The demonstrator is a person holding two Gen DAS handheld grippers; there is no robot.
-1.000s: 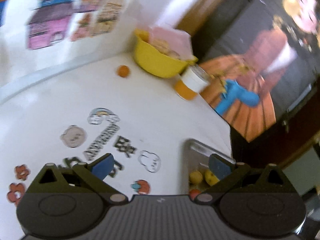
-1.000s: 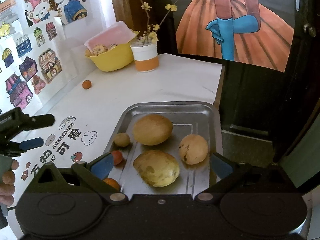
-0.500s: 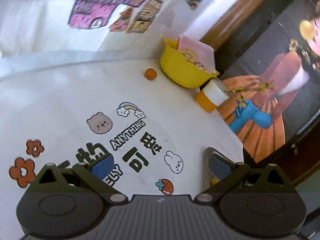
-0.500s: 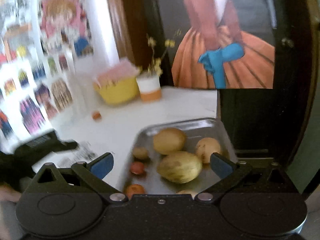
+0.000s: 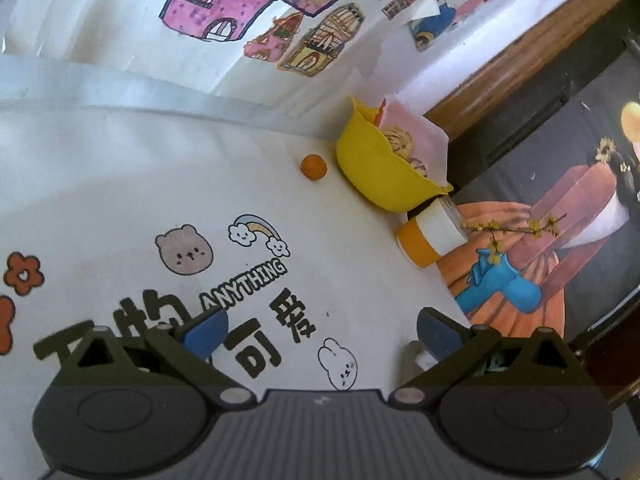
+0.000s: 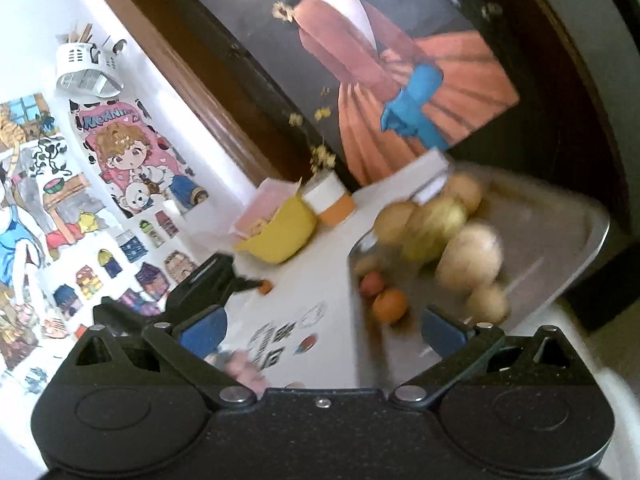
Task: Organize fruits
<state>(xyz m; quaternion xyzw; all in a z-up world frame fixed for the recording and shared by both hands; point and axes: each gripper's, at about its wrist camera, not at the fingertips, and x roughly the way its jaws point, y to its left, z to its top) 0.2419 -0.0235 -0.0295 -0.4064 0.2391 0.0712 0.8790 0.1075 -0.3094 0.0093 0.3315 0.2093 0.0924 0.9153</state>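
- Apparently the step in hand is fetching the stray orange fruit (image 5: 314, 166), which lies on the white table (image 5: 120, 184) just beside the yellow bowl (image 5: 380, 176).
- Left gripper (image 5: 320, 330) is wide open and empty, pointed toward that fruit but well short of it; next it needs to reach forward and straddle it.
- Right gripper (image 6: 322, 330) is wide open too, holding nothing.
- Metal tray (image 6: 576, 256) holds several yellowish fruits (image 6: 470, 258) and small orange ones (image 6: 390, 305); blur hides the count.
- Bowl holds round pale items and pink paper.
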